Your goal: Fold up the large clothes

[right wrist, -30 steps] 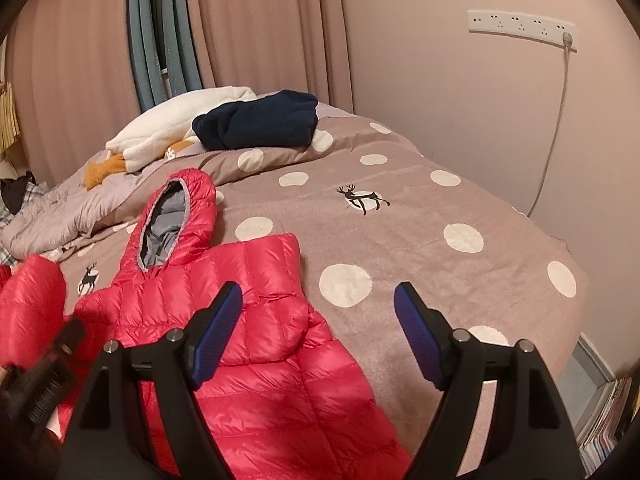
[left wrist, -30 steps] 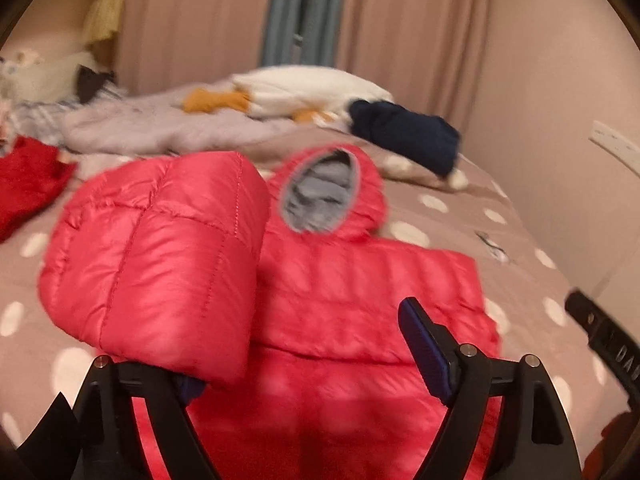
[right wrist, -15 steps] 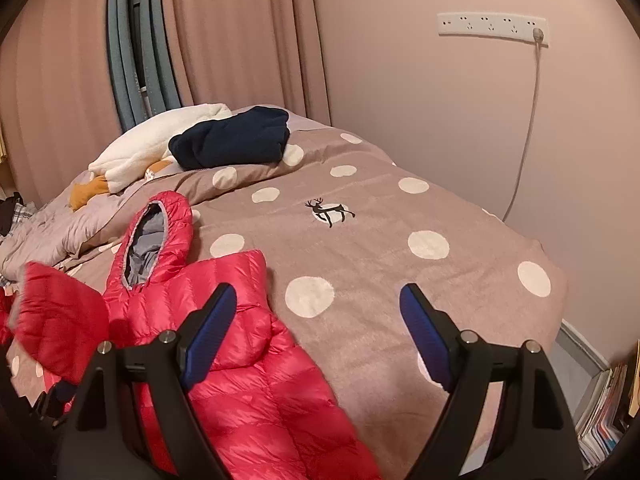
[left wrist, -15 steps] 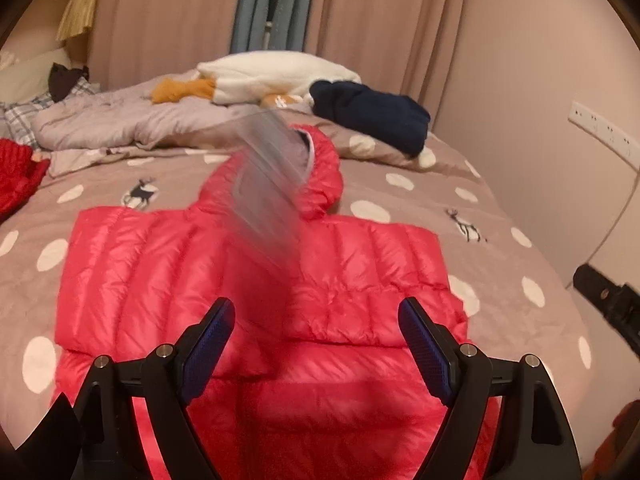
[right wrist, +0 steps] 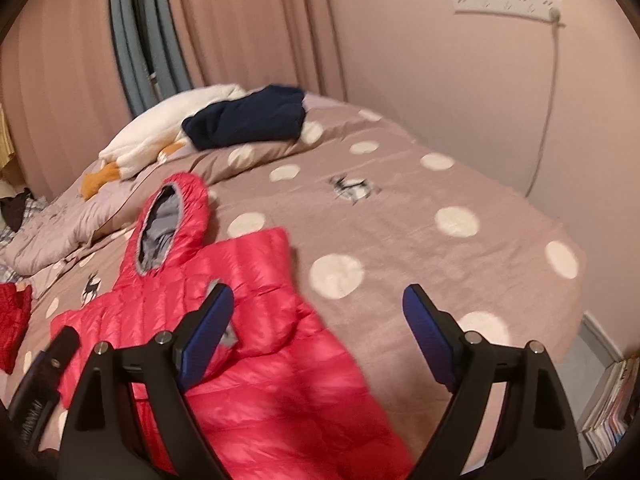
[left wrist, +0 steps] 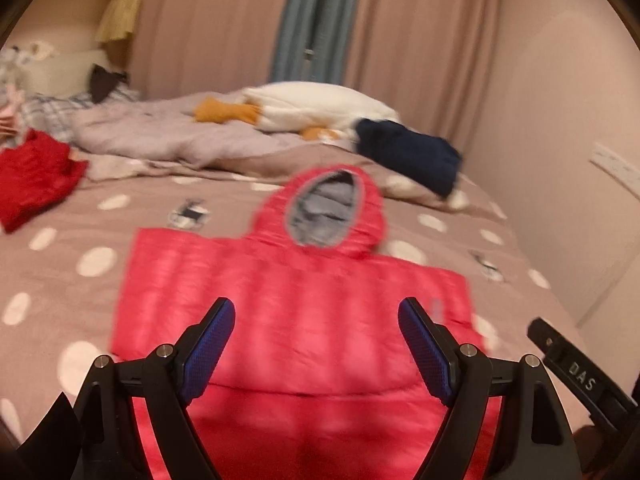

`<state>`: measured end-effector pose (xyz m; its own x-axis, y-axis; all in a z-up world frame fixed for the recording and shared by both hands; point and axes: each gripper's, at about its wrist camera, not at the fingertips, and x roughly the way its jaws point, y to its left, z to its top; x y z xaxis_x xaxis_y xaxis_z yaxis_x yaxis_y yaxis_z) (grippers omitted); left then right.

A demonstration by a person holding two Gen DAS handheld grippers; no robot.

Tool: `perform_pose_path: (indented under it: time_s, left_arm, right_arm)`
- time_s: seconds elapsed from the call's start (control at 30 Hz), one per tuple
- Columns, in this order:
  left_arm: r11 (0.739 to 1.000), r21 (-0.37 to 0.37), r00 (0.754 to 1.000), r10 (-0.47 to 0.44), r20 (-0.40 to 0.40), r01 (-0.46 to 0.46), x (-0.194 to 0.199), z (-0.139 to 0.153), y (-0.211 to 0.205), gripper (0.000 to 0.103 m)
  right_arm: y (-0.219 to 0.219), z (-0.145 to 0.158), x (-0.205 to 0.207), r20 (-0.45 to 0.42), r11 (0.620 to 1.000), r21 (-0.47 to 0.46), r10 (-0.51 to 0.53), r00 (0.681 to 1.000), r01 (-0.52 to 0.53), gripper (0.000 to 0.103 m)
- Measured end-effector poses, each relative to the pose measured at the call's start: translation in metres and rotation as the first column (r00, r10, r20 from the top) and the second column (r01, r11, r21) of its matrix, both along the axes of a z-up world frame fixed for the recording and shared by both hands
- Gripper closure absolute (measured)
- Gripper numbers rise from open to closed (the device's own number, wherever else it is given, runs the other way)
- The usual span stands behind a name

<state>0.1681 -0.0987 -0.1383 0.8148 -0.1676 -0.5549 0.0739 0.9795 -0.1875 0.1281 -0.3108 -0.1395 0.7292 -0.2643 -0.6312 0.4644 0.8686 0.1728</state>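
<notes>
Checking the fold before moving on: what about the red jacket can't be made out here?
- Jacket hem, left wrist view: cut off by the bottom edge, behind the left gripper.
- Seams: motion-blurred.
- Right wrist view: right gripper covers the jacket's lower part.

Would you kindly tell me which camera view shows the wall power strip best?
The right wrist view: the power strip appears whole, high on the wall, with its cord hanging toward the bed. The left wrist view shows it only as a blurred pale strip at the right edge.
</notes>
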Motion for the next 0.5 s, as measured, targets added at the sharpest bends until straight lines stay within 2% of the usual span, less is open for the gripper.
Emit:
perform_pose_path:
  time_s: [0.1,0.2,0.33,0.4,0.43,0.5]
  left_arm:
    - [0.997,0.011,0.996,0.083,-0.021,-0.083,0.013,-0.005,0.022,0.021]
    - [0.983,-0.057,0.984,0.171,-0.052,-0.174,0.024,-0.008,0.054,0.036]
    - [0.962,-0.073,0.964,0.261,-0.044,-0.264,0.028,-0.007,0.084,0.052]
    - [0.95,-0.074,0.953,0.302,-0.031,-0.304,0.027,-0.008,0.094,0.058]
    - [0.949,-0.071,0.951,0.306,-0.031,-0.308,0.028,-0.008,0.097,0.065]
    - [0.948,-0.053,0.949,0.313,-0.038,-0.315,0.03,-0.01,0.101,0.067]
  right_arm:
    - [0.014,-0.014,0.023,-0.018,0.997,0.025,0.067,0.998,-0.066,0.016]
    - [0.03,-0.031,0.049,-0.055,0.991,0.038,0.127,0.99,-0.125,0.016]
    - [0.049,-0.055,0.078,-0.115,0.978,0.047,0.207,0.972,-0.203,0.018]
    - [0.057,-0.071,0.09,-0.145,0.968,0.071,0.251,0.957,-0.243,0.034]
    - [0.06,-0.077,0.094,-0.158,0.963,0.08,0.267,0.951,-0.257,0.056]
    - [0.065,-0.079,0.095,-0.141,0.956,0.07,0.291,0.946,-0.284,0.075]
